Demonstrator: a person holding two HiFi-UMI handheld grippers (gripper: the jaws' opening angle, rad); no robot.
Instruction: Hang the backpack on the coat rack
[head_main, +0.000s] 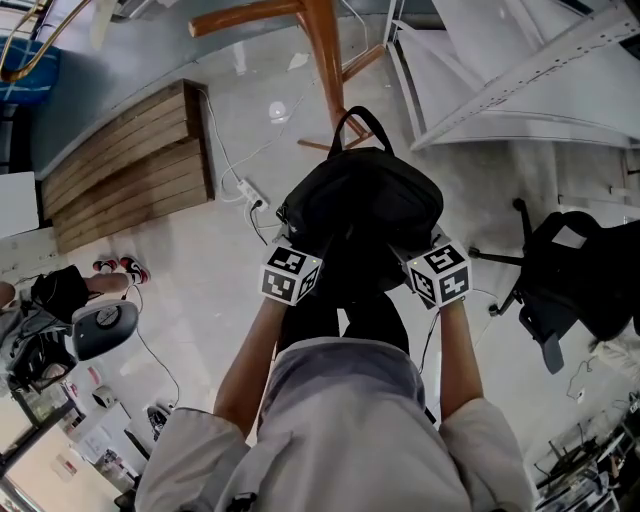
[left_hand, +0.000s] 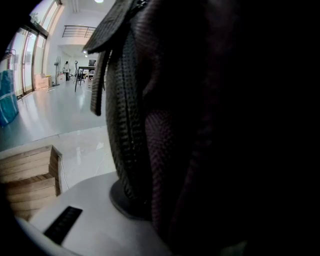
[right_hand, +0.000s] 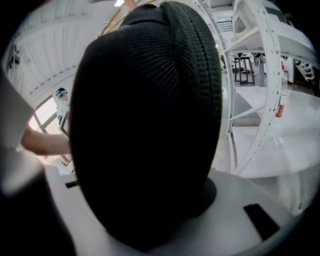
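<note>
Grips black backpack (head_main: 365, 205) with left claw (head_main: 308, 250) and right claw (head_main: 418, 248), both closed on its fabric, one at each side. Holds it up above the floor (head_main: 200, 260), handle loop (head_main: 360, 122) pointing away. Farther off, faces wooden coat rack (head_main: 322, 50), backpack not yet hung

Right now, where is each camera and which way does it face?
Head view: on the person's head, looking down at the backpack near the coat rack; forearms, torso, left tool, right tool show.
Left gripper view: on the left tool, looking along its jaws into backpack fabric; one white jaw shows.
Right gripper view: on the right tool, filled by the backpack; a white jaw shows.
Shared: head and left gripper views both show the wooden steps.
</note>
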